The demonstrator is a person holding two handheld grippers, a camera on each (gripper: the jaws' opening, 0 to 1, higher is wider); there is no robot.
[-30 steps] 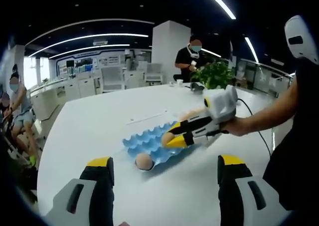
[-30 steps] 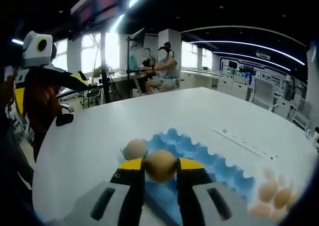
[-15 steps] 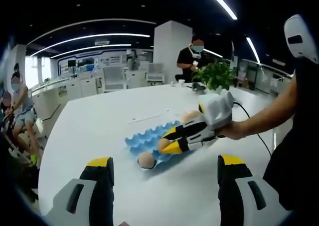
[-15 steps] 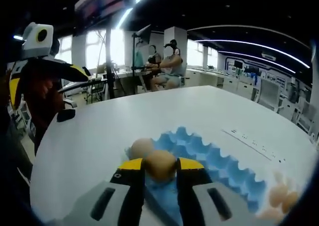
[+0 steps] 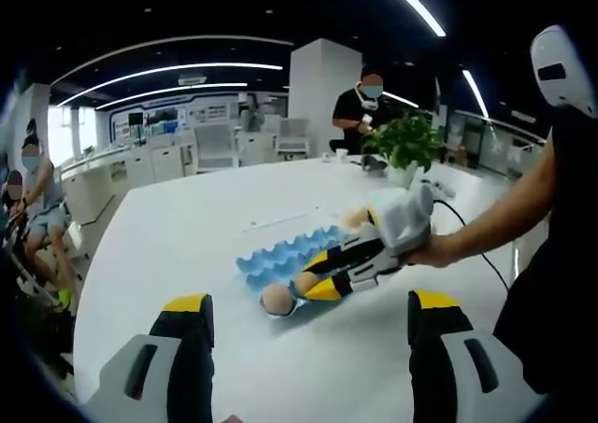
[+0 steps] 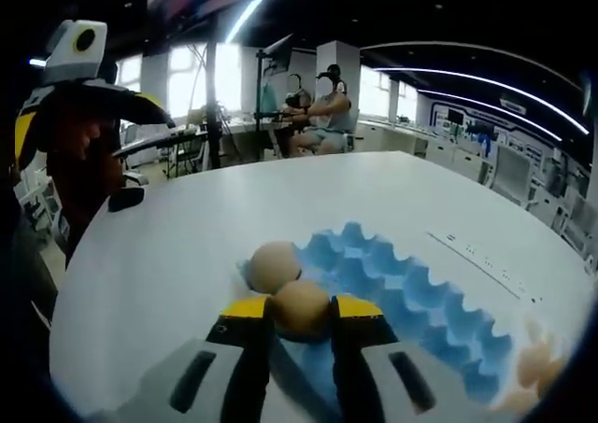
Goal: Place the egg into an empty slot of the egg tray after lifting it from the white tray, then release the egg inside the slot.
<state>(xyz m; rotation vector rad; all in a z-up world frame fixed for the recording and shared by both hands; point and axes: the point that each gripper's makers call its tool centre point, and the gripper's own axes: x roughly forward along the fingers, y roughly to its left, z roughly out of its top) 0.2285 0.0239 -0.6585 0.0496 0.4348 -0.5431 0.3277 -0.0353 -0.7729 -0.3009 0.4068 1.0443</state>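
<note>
The right tongs (image 6: 299,313) grip a brown egg (image 6: 301,308) low over the near corner of the blue egg tray (image 6: 411,302), just this side of an egg already seated (image 6: 274,265). Empty slots stretch away to the far right. The left tongs (image 5: 308,302) hang open over the white desk (image 5: 187,236), well apart from the tray.

An egg tray (image 6: 411,288) is set on the worktop (image 6: 187,255). One egg (image 6: 273,265) is seated in the tray's near-left corner slot. Just beside it, on its near right, a second egg (image 6: 301,308) is held between the jaws of the right claw (image 6: 301,313) over the tray's near edge. More eggs (image 6: 533,367) are gathered at the far right. A potted plant (image 5: 404,143) is placed at the worktop's far side.
</note>
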